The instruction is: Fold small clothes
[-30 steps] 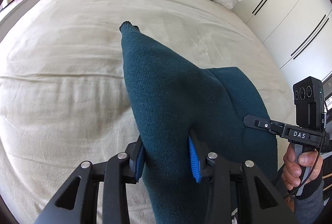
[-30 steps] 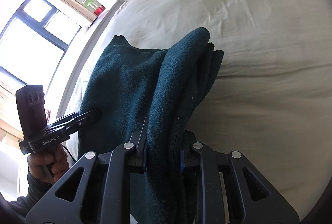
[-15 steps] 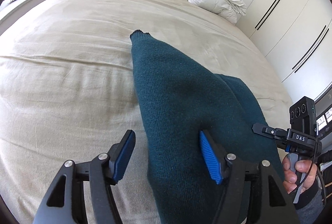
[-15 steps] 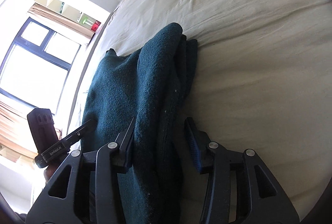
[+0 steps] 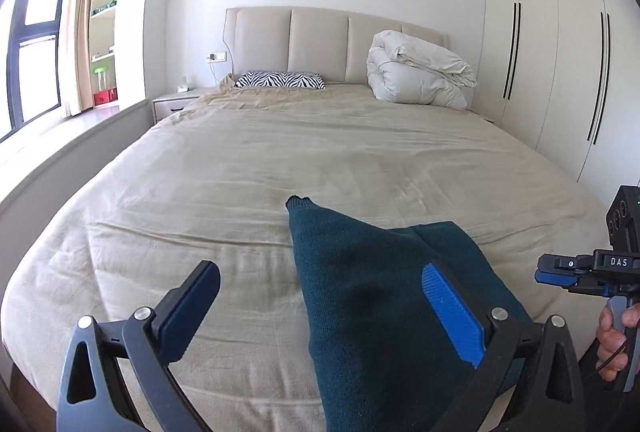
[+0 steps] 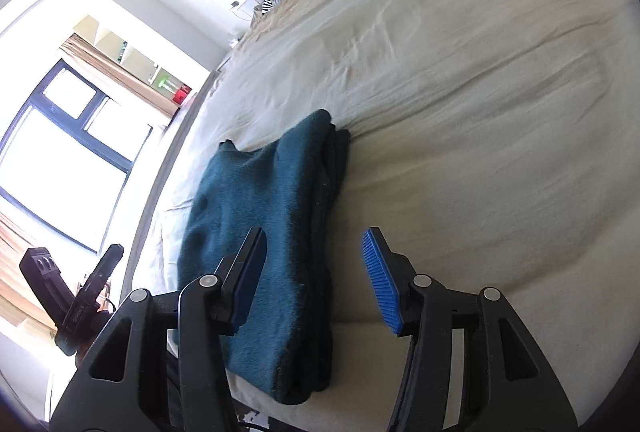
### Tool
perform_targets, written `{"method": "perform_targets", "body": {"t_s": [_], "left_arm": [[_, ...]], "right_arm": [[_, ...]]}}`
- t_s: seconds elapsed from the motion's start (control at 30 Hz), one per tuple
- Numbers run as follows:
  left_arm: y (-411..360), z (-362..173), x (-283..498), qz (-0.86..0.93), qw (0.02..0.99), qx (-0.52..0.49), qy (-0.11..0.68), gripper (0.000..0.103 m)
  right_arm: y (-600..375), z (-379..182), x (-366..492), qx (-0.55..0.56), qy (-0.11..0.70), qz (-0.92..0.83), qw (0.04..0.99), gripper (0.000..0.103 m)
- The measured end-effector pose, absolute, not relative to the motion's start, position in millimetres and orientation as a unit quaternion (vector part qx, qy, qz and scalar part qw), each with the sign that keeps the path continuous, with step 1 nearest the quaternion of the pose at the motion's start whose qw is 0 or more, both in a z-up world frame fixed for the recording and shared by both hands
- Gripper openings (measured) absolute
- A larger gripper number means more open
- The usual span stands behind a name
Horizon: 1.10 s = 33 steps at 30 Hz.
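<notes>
While the dark teal knitted garment [image 5: 360, 296] is lying folded on the beige bed sheet [image 5: 248, 168], both hand-held grippers are hovering over it with nothing pinched. The garment is sitting near the foot edge of the bed, well apart from the zebra-print pillow [image 5: 280, 79] and the rolled white duvet [image 5: 416, 72], which are resting against the padded headboard [image 5: 320, 40].

The left hand-held gripper [image 5: 320, 312] is standing fully spread, its jaws having just been opening. The left edge of the garment is lying between its fingers, and neither blue pad is pressing on the cloth.

The right hand-held gripper [image 6: 316, 280] is standing partly spread, its jaws likewise having just been opening. The stacked right edge of the garment [image 6: 272, 216] is lying between its fingers. The right pad is standing clear over bare sheet [image 6: 480, 112]; whether the left pad is brushing the cloth cannot be determined.

In the left wrist view, the right hand [image 5: 614, 336] is gripping the handle of its device just beside the garment's right edge. A narrow end of the garment is pointing toward the headboard.
</notes>
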<state>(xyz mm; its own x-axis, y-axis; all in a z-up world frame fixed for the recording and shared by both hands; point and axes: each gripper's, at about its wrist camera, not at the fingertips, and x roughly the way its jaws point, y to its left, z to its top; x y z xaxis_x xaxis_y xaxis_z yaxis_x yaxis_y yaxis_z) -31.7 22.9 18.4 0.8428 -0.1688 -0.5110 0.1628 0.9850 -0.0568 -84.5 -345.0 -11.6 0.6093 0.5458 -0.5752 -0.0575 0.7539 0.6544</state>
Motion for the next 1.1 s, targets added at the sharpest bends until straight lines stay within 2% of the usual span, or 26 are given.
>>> {"method": "perform_targets", "body": {"t_s": [0.13, 0.23, 0.33, 0.4, 0.47, 0.53, 0.63, 0.7, 0.77, 0.83, 0.9, 1.1], "left_arm": [[12, 36, -48, -0.072, 0.969, 0.002, 0.235, 0.103], [11, 47, -60, -0.065, 0.974, -0.006, 0.217, 0.103], [10, 56, -67, -0.039, 0.978, -0.003, 0.203, 0.103], [10, 63, -71, -0.029, 0.979, 0.002, 0.2, 0.103], [6, 72, -77, 0.005, 0.982, 0.021, 0.186, 0.103], [-2, 81, -83, 0.028, 0.984, 0.057, 0.165, 0.103], [-15, 89, -91, 0.07, 0.981, 0.112, 0.143, 0.103], [-20, 94, -94, 0.078, 0.979, 0.129, 0.14, 0.103], [-23, 100, -95, 0.064, 0.978, 0.132, 0.147, 0.103], [-26, 105, -95, 0.049, 0.978, 0.129, 0.158, 0.103], [-29, 106, -90, 0.043, 0.974, 0.129, 0.179, 0.103], [-30, 96, -83, 0.013, 0.967, 0.094, 0.238, 0.103]], "right_arm": [[-314, -6, -90, 0.293, 0.406, 0.257, 0.827, 0.05], [-297, -32, -91, 0.262, 0.443, 0.26, 0.817, 0.05], [-305, -68, -88, 0.289, 0.47, 0.227, 0.802, 0.044], [-311, -63, -94, 0.304, 0.457, 0.223, 0.806, 0.044], [-313, -43, -104, 0.268, 0.434, 0.193, 0.838, 0.046], [-313, -16, -114, 0.214, 0.403, 0.15, 0.877, 0.052], [-313, 28, -130, 0.152, 0.332, 0.094, 0.926, 0.07], [-308, 57, -146, 0.115, 0.267, 0.052, 0.955, 0.093], [-303, 82, -163, 0.086, 0.188, 0.013, 0.978, 0.103], [-297, 104, -176, 0.059, 0.125, -0.018, 0.99, 0.103], [-293, 122, -181, 0.038, 0.101, -0.03, 0.994, 0.103], [-283, 152, -178, 0.006, 0.149, -0.018, 0.989, 0.103]]}}
